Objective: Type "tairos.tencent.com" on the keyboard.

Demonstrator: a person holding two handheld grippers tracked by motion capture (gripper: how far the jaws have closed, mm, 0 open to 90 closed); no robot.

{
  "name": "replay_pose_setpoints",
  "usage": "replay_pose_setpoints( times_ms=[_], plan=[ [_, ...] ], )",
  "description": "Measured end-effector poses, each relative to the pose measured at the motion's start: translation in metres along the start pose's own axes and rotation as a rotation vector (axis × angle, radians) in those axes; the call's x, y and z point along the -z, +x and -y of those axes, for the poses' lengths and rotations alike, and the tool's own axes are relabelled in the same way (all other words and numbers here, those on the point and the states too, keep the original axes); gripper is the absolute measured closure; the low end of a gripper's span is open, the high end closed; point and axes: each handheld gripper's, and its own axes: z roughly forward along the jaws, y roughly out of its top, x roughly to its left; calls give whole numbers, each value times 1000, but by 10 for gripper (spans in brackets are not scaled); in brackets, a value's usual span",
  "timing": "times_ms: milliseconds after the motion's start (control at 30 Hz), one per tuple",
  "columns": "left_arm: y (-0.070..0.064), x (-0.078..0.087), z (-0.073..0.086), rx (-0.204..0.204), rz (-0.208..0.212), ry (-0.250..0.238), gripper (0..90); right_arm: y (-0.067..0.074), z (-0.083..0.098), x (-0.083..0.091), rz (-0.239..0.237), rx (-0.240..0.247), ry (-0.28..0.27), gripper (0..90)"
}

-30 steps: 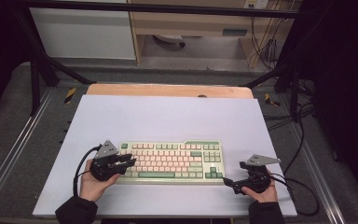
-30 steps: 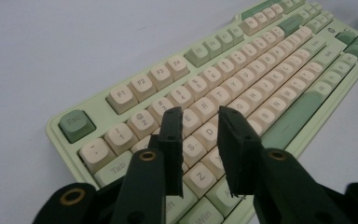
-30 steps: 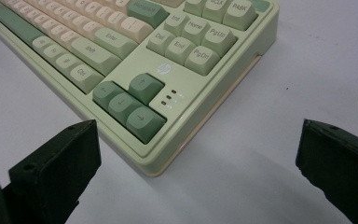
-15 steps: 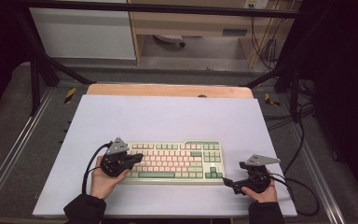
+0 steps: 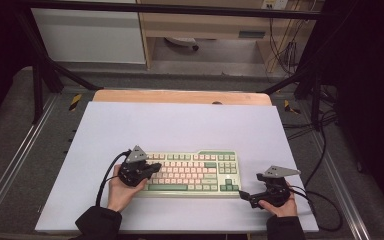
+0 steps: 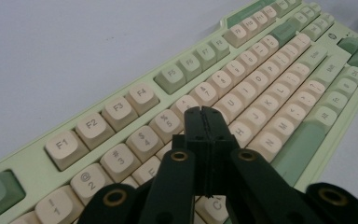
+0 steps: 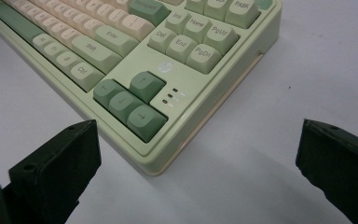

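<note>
- We see the left gripper (image 6: 205, 114) clenched, nothing between its jaws, above the number row of the pale green plastic keyboard (image 5: 190, 172).
- The keyboard lies on the white bench (image 5: 180, 125).
- We see the right gripper (image 7: 196, 154) released, at the keyboard's arrow-key corner.
</note>
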Motion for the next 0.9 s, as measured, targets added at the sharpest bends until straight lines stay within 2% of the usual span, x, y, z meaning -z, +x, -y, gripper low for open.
replay_pose_setpoints(
  times_ms=[367, 900],
  plan=[
    [-4, -16, 0, -11, -10, 23, 900, 0, 0, 0, -2, 1, 3, 3],
    [-4, -23, 3, -22, -14, 34, 900, 0, 0, -1, -1, 3, 7, 3]
  ],
)
